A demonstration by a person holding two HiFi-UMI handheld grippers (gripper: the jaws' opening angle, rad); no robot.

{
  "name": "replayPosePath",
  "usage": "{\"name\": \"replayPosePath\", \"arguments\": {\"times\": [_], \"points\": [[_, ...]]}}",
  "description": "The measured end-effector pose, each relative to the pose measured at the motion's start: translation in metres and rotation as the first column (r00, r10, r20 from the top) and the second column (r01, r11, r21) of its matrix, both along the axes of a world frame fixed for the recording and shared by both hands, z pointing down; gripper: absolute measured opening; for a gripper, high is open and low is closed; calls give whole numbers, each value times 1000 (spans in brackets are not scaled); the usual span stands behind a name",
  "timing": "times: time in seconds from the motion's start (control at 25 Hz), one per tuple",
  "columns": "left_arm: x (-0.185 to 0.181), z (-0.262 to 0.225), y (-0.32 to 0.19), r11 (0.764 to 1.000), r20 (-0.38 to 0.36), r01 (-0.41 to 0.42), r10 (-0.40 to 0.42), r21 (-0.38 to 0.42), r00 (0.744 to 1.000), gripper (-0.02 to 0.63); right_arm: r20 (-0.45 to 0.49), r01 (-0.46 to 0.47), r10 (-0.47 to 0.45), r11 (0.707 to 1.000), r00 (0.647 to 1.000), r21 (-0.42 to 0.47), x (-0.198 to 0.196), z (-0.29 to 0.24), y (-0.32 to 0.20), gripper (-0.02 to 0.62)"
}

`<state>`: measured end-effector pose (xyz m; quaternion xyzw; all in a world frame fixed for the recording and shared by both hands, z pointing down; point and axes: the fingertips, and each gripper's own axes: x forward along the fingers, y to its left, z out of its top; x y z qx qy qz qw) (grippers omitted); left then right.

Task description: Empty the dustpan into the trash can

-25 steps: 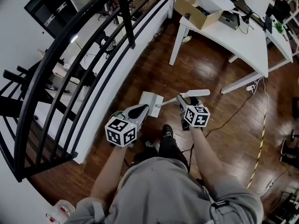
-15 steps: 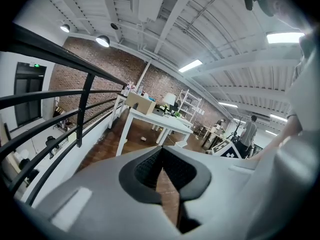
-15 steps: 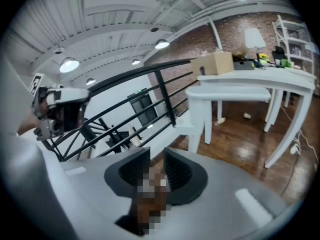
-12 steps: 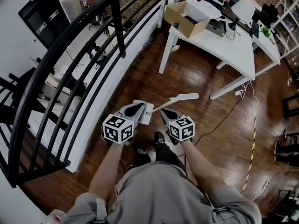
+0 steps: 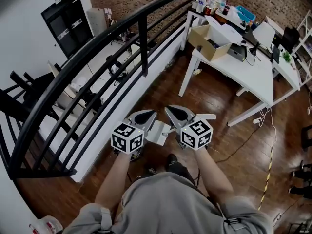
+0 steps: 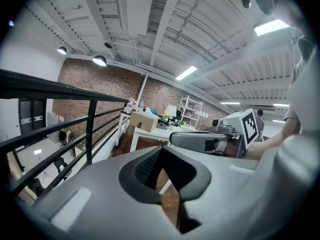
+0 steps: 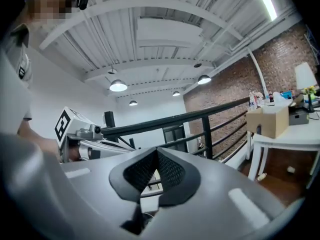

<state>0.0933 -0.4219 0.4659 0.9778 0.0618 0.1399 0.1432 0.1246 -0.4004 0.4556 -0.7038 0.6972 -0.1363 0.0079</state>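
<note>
Right gripper [image 5: 169, 109]: its jaws have just been closing and I'm seeing them together now, nothing showing between the pads. Left gripper [image 5: 150, 114] is pinching together too. White dustpan [image 5: 158, 134] is hanging just beneath both, over the dark wood floor [image 5: 219, 91], beside the black railing [image 5: 143, 45]. A cardboard box [image 5: 209, 42] is sitting at the white counter's [image 5: 253, 67] far corner.

The white desk [image 5: 249, 70] stands on the wood floor [image 5: 214, 106]. An open cardboard box [image 5: 210, 42] rests on one end of it.
</note>
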Motion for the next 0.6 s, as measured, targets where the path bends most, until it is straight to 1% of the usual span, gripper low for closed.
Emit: {"name": "replayPosePath", "arguments": {"times": [0.24,0.44,0.6], "points": [[-23,-41,-19,998,-81,65,-63,26,995,6,-52,62,-57,993,997,96,-20,-51,-19,0],[-36,-56,-23,995,-101,92,-87,46,991,6,-62,78,-71,989,996,122,-25,-68,-24,0],[-41,-58,-24,993,-107,110,-105,44,989,5,-77,95,-86,988,993,121,-30,-70,-22,0]]}}
